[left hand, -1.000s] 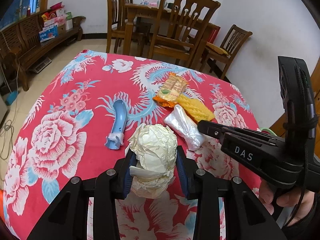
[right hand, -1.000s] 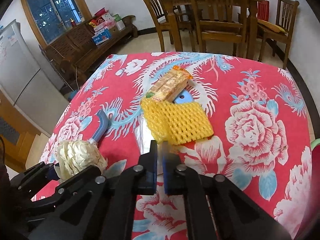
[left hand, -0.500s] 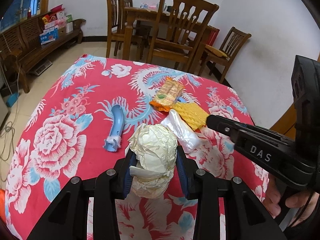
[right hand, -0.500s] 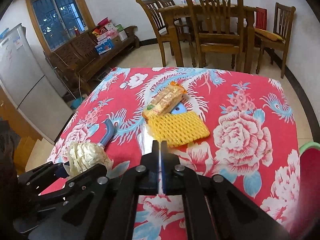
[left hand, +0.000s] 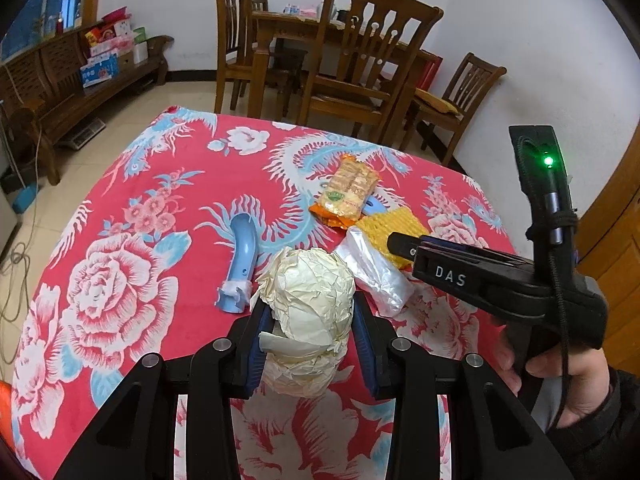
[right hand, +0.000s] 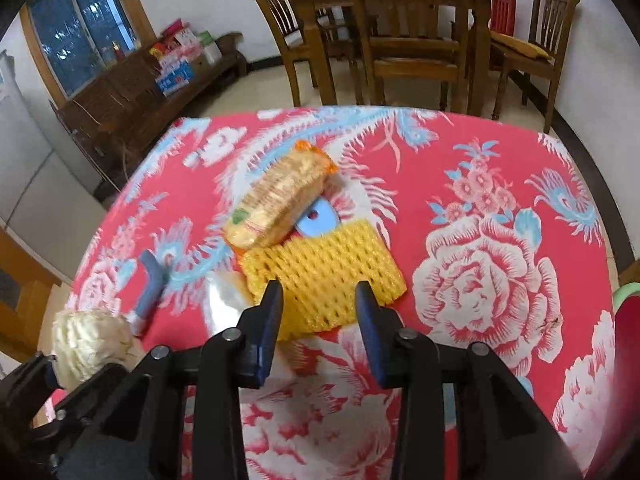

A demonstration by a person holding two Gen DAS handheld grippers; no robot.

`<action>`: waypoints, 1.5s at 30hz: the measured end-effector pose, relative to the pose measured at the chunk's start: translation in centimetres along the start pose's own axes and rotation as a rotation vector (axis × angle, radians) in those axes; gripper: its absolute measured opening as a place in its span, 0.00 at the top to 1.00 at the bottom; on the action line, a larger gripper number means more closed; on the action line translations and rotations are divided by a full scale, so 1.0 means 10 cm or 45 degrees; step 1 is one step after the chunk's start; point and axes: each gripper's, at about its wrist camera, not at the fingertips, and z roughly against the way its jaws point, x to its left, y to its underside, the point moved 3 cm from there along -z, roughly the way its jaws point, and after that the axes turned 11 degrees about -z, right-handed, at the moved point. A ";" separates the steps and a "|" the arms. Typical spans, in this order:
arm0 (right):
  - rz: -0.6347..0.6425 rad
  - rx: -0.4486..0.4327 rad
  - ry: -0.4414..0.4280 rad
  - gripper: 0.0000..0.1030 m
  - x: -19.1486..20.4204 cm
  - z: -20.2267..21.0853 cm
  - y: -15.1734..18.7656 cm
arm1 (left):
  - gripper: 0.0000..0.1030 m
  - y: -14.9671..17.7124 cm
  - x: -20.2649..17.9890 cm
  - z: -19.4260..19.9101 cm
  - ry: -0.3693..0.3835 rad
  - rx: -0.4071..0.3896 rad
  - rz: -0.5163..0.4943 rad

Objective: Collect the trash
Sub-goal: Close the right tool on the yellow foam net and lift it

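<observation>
Left gripper (left hand: 308, 322) clamps a paper wad (left hand: 308, 308); right gripper (right hand: 318, 300), jaws just opening and empty, hovers over yellow foam net (right hand: 320, 268).

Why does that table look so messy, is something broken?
Trash lies loose on the tablecloth: a yellow foam net, a snack packet partly lying over a blue piece, a clear bag, and a curved blue plastic piece. Whether anything is broken, I cannot tell.

right gripper (right hand: 318, 300) jaws newly parted, now lower over the yellow foam net (right hand: 320, 276)
</observation>
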 end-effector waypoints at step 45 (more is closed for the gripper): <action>-0.004 -0.042 -0.044 0.94 -0.17 0.08 0.00 | 0.62 -0.09 -0.05 0.00 -0.027 -0.018 0.008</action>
